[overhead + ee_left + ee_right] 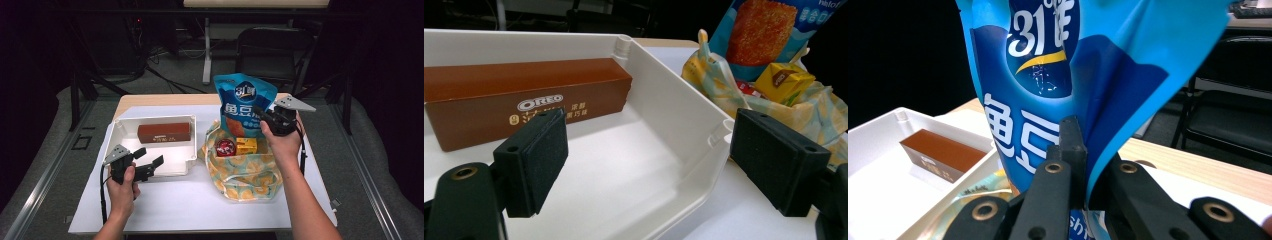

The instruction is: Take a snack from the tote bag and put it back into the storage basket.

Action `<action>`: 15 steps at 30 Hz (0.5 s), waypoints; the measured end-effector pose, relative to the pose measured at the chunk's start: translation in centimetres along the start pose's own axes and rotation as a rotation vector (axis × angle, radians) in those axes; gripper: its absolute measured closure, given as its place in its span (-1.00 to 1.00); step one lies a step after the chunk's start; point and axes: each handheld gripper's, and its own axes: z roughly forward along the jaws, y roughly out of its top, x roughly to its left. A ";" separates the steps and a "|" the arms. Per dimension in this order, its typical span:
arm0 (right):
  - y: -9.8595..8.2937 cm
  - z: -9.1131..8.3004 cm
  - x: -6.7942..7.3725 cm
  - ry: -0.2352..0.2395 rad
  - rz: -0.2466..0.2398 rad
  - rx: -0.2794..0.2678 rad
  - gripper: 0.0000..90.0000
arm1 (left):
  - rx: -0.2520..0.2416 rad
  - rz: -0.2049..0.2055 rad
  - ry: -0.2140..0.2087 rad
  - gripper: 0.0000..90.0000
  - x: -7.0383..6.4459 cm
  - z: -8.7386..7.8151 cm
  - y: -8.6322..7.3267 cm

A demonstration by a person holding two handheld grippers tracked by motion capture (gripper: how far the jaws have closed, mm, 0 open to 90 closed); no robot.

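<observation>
Items on the table, counted by kind: one white tray [116, 131], containing one brown Oreo box [164, 132]; one yellow patterned cloth bag [245, 172]; one blue snack pouch [243, 102]; one small yellow carton [246, 145]; one round red packet [225, 147]. Handheld tools: two grippers, one left gripper [150, 165] and one right gripper [264, 116]. Background: one black chair [270, 50].

high: overhead, facing forward; gripper views: close, sharing white tray [684, 125]
</observation>
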 end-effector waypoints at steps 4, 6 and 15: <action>0.6 -0.1 0.5 0.000 -0.002 -0.001 1.00 | -0.006 0.008 -0.005 -0.65 0.0 -0.2 0.2; 0.9 -0.2 0.7 0.004 0.001 -0.004 1.00 | -0.011 0.008 -0.004 -0.65 0.0 -0.2 0.3; 1.9 -0.8 1.4 0.025 -0.003 -0.027 1.00 | -0.029 0.009 0.007 -0.68 -0.3 -0.3 0.8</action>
